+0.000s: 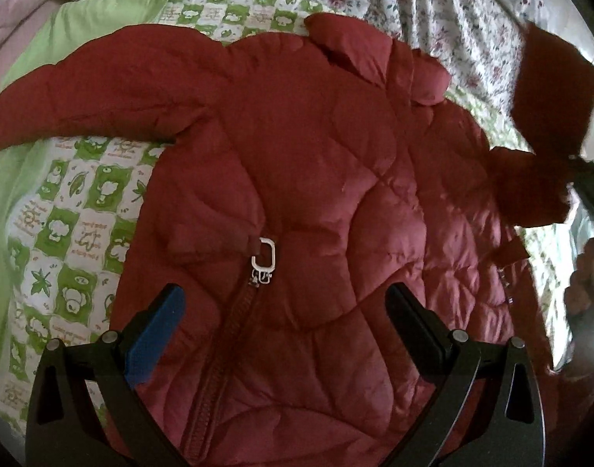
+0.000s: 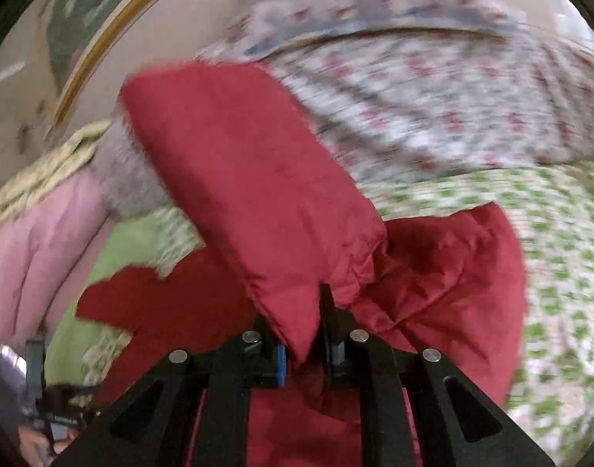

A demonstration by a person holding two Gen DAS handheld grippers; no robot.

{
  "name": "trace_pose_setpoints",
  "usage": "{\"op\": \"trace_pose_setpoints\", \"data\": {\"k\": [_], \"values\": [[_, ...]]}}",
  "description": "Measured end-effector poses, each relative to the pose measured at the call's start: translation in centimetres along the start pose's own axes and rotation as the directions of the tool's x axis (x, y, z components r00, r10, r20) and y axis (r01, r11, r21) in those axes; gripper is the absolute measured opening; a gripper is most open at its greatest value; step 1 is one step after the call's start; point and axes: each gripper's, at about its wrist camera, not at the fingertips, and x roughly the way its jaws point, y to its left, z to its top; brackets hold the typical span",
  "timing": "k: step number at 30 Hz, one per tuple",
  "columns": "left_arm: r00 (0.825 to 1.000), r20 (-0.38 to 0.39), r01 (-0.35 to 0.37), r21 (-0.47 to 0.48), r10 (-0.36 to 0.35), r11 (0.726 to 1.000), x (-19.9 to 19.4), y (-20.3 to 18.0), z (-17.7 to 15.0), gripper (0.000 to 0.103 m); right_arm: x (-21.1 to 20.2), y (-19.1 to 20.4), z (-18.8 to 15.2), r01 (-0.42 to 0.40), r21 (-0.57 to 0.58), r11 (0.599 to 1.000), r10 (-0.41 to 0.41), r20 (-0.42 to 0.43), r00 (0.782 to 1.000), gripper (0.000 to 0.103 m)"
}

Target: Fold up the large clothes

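**Red jacket on bed, sleeve lifted by right claw**

The bed (image 1: 433,11) carries a floral sheet (image 2: 433,89) at its far side and a green-and-white checked quilt (image 1: 75,225) nearer the cameras. A pink cover (image 2: 32,241) lies at the left edge of the right wrist view.

The jacket (image 1: 316,202), red and quilted, lies spread on the checked quilt, front up, with one sleeve stretched toward the upper left of the left wrist view. Its other sleeve (image 2: 250,179) is raised clear of the bed; the cuff end stands up and leans left in the right wrist view, which is blurred.

The right claw (image 2: 302,350) is pressed together, pinching a fold of this raised sleeve between its pads.

The left claw (image 1: 285,311) hangs spread above the jacket's front, nothing between its fingers.

The zip (image 1: 234,330) runs up the jacket's middle, ending at a white pull (image 1: 263,258) just ahead of the left claw.
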Motion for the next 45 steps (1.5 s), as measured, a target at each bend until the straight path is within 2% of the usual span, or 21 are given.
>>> {"op": "trace_pose_setpoints", "data": {"k": [5,8,12,15,17,20,23,24,25,26,27,28,31,32,34,36,40,45], "values": [[0.995,0.010,0.103,-0.051,-0.103,0.993,-0.6,1.3,1.1,0.103,5.3,4.6,-2.2,-0.035,-0.083,0.996,0.026,-0.103,0.994,0.013],[0.983,0.010,0.183,-0.087,-0.182,0.979,-0.6,2.1,2.3,0.103,7.7,6.3,-4.4,-0.037,-0.121,0.992,0.018,-0.151,0.988,0.013],[0.954,0.000,0.297,-0.136,-0.300,0.945,0.0,3.0,4.8,0.103,10.9,8.2,-6.5,-0.021,-0.174,0.985,-0.015,-0.206,0.978,0.013],[0.934,-0.002,0.351,-0.169,-0.357,0.921,0.9,2.8,7.3,0.103,12.0,8.7,-7.9,-0.005,-0.211,0.977,-0.043,-0.223,0.974,0.016],[0.925,-0.007,0.372,-0.177,-0.379,0.911,1.8,2.5,9.1,0.103,12.2,9.2,-8.3,-0.005,-0.228,0.974,-0.046,-0.218,0.975,0.017],[0.896,-0.049,0.424,-0.207,-0.442,0.882,4.6,1.8,11.8,0.103,12.1,9.5,-8.5,-0.005,-0.237,0.971,-0.046,-0.206,0.978,0.017],[0.876,-0.082,0.452,-0.197,-0.474,0.870,7.2,0.6,13.8,0.103,12.1,9.5,-8.4,-0.006,-0.241,0.970,-0.043,-0.200,0.979,0.018],[0.876,-0.089,0.451,-0.194,-0.474,0.871,7.6,0.3,14.0,0.102,12.2,9.6,-8.5,-0.010,-0.243,0.970,-0.041,-0.202,0.979,0.018],[0.875,-0.092,0.454,-0.189,-0.476,0.871,8.0,0.1,14.2,0.088,12.2,9.6,-8.4,-0.012,-0.242,0.970,-0.039,-0.202,0.979,0.018],[0.867,-0.097,0.470,-0.172,-0.489,0.866,8.4,-0.4,14.4,0.059,12.2,9.5,-8.4,-0.014,-0.239,0.971,-0.036,-0.202,0.979,0.018],[0.862,-0.105,0.477,-0.161,-0.495,0.864,8.4,-0.8,14.4,0.044,12.2,9.4,-8.4,-0.019,-0.234,0.972,-0.030,-0.201,0.979,0.018],[0.862,-0.109,0.478,-0.149,-0.495,0.865,8.4,-1.1,14.5,0.028,12.2,9.3,-8.3,-0.022,-0.229,0.973,-0.026,-0.204,0.979,0.019],[0.890,-0.083,0.444,-0.066,-0.449,0.893,7.5,-1.9,14.4,0.019,12.0,9.0,-8.2,-0.039,-0.209,0.977,-0.006,-0.215,0.977,0.022],[0.898,-0.074,0.431,-0.048,-0.434,0.901,7.2,-1.9,14.5,0.018,11.8,8.8,-8.1,-0.050,-0.196,0.979,0.005,-0.224,0.975,0.024],[0.910,-0.049,0.411,-0.020,-0.411,0.912,6.4,-1.6,14.5,0.017,11.3,8.7,-7.9,-0.067,-0.173,0.983,0.025,-0.238,0.971,0.040],[0.927,-0.019,0.375,0.015,-0.375,0.927,5.5,-0.9,14.6,0.017,10.1,8.3,-7.6,-0.081,-0.145,0.986,0.045,-0.233,0.971,0.047],[0.958,0.045,0.278,0.110,-0.284,0.954,4.0,-0.2,14.5,0.017,7.9,6.8,-6.8,-0.084,-0.093,0.992,0.064,-0.192,0.979,0.051],[0.974,0.078,0.192,0.198,-0.211,0.961,4.5,0.0,14.3,0.017,6.6,2.0,-4.9,0.034,0.000,0.999,-0.034,-0.117,0.993,0.056]]}}
